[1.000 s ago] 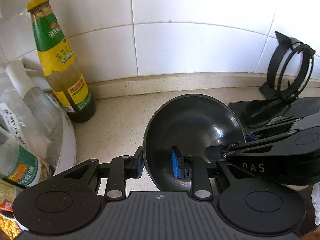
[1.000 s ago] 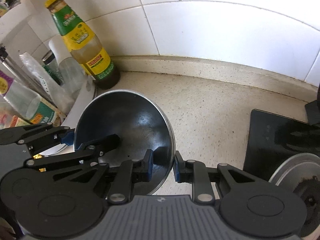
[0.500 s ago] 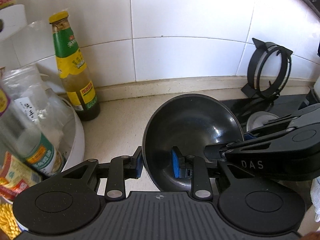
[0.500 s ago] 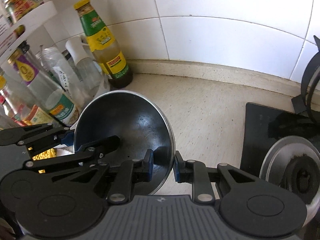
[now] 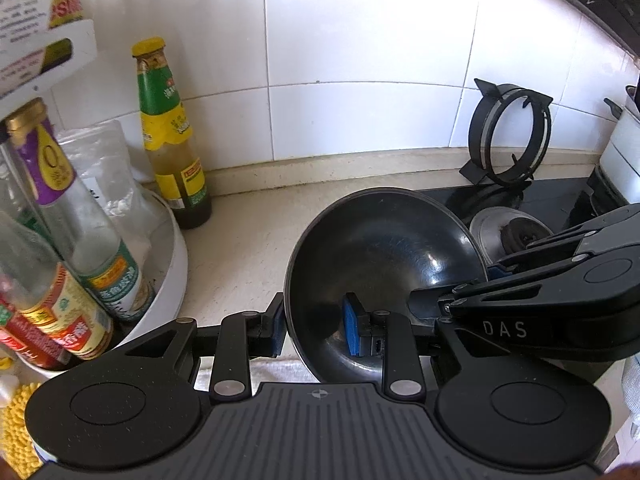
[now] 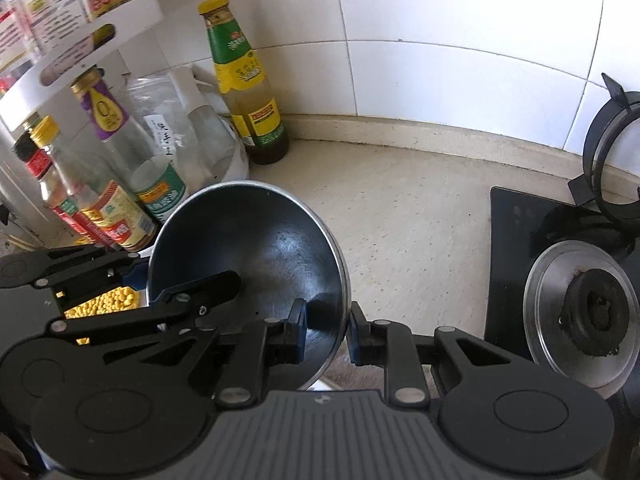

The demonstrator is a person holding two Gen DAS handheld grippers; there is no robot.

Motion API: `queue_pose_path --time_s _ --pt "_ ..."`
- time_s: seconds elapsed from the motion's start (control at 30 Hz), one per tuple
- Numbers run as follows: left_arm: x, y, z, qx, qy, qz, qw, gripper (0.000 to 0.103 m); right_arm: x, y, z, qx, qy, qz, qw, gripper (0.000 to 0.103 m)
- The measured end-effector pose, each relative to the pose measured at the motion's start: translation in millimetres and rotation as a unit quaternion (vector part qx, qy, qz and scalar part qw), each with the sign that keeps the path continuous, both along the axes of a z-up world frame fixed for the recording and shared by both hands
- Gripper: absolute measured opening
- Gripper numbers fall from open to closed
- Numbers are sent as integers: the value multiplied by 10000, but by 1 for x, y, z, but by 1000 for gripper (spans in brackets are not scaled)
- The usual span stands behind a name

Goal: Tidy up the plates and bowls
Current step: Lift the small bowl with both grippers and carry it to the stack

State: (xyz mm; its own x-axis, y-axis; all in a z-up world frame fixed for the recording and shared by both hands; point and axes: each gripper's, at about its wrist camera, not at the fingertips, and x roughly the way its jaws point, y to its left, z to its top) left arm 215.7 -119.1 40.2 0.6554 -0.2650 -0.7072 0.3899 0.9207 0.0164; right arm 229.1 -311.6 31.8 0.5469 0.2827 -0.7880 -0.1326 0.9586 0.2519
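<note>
Bowl (image 5: pixel 384 264) hangs above the counter (image 6: pixel 412 216), its left rim pinched between the left gripper (image 5: pixel 314 326) pads, right rim clamped by the right gripper (image 6: pixel 326 334).

A dark round metal bowl (image 5: pixel 384 256) sits above the speckled beige tabletop (image 6: pixel 416 216). Left of it stands a white round condiment rack (image 6: pixel 236 160); a green-labelled glass sauce bottle (image 6: pixel 248 80) stands behind, at the wall. The black gas stove (image 6: pixel 512 232) lies right.
</note>
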Motion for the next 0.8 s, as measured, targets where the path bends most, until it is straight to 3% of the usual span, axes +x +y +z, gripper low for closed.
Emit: queue_pose_path --time_s 0.53,0.8 --pt "-53 8 17 14 -222 -234 9995 36 -56 18 23 -47 -134 -161 9998 46" --pt "-71 8 -1 132 45 -386 9992 36 -74 22 6 -66 184 -172 9997 46"
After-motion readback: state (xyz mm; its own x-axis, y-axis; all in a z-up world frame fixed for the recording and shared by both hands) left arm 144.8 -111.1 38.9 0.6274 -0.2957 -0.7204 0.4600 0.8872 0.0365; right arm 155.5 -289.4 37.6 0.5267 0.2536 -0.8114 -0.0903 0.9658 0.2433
